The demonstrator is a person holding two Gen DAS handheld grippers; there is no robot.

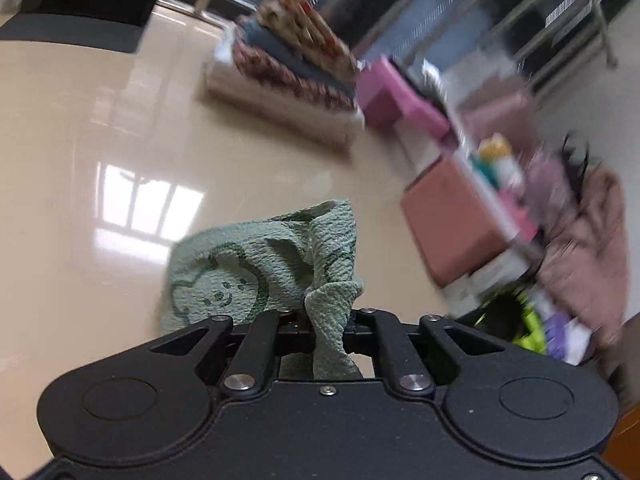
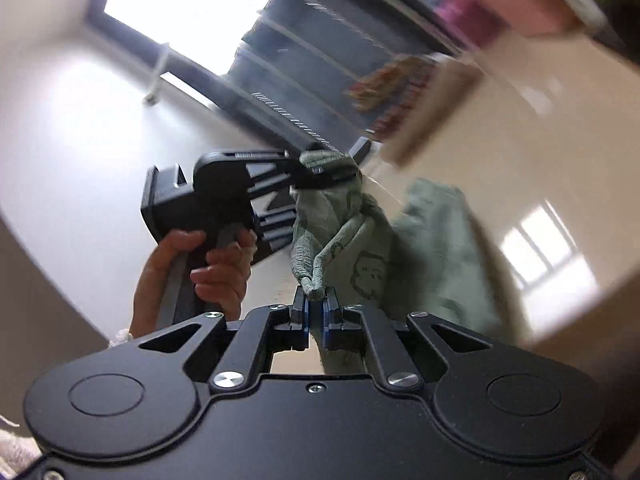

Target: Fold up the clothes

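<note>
A small green crinkled garment (image 1: pixel 256 268) with a dark green smiling cartoon print hangs over the glossy beige table (image 1: pixel 100 140). My left gripper (image 1: pixel 326 320) is shut on a bunched edge of it, and the cloth runs down between the fingers. In the right wrist view the same green garment (image 2: pixel 432 248) stretches between both tools. My right gripper (image 2: pixel 315 308) is shut on a twisted corner of it. The left gripper (image 2: pixel 324 168) shows there too, clamped on the upper edge, with a person's hand (image 2: pixel 208 264) around its handle.
A stack of folded patterned clothes (image 1: pixel 296 60) rests on a white box at the far side of the table. Pink boxes (image 1: pixel 452 216) and a pile of pink and dark clothes (image 1: pixel 576 240) crowd the right. A metal rack (image 1: pixel 560 20) stands behind.
</note>
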